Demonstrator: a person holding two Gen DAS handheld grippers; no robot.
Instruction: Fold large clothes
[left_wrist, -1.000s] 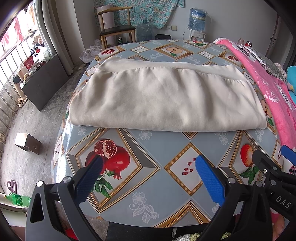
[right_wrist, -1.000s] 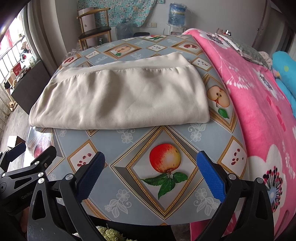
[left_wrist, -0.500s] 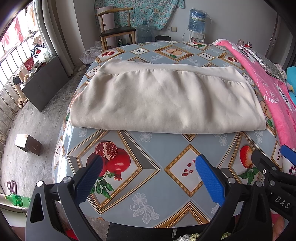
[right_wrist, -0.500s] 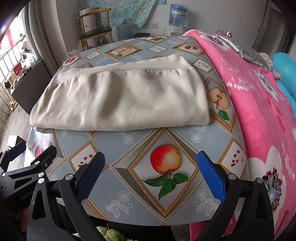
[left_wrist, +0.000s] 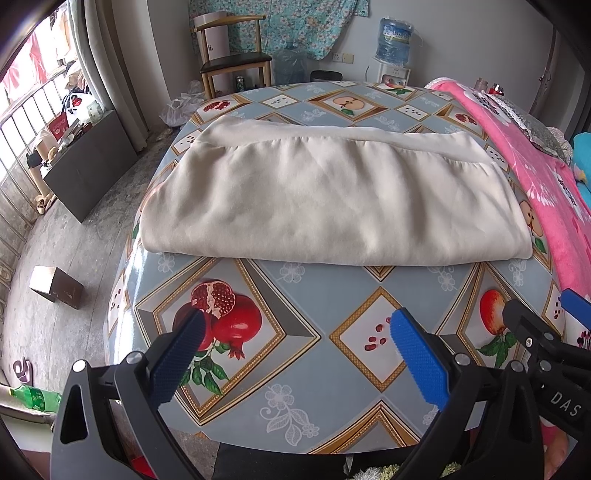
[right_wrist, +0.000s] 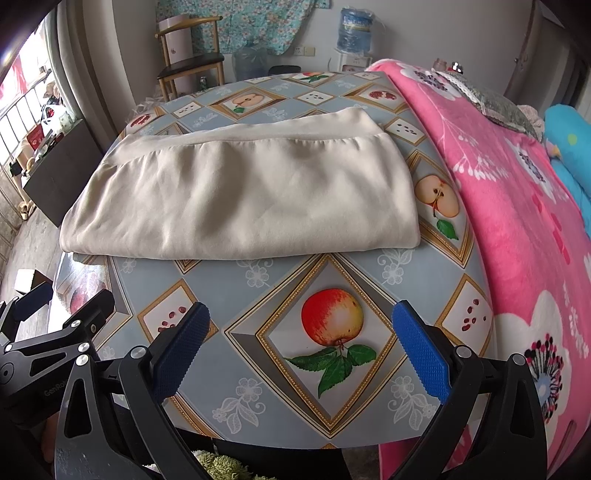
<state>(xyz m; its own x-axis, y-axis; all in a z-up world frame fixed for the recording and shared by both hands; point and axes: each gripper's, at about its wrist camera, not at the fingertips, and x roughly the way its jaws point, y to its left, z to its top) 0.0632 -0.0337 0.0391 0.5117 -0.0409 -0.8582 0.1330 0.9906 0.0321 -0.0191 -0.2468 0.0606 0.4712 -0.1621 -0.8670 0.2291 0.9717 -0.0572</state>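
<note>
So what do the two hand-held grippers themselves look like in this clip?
Both match. The left hand-held gripper and right hand-held gripper each have a black frame with cut-out slots, silver pivot screws, and two blue fingers with ribbed pads. White lettering "DAS" shows on the right one's body in the left view. No sleeves or cables show.

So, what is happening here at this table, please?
A person holds two claws over a table with a fruit-pattern cloth. A beige garment lies folded on it, further from the claws. The left claw and right claw are both open, near the table's front edge, touching nothing. A pink blanket lies along the right side.
</note>
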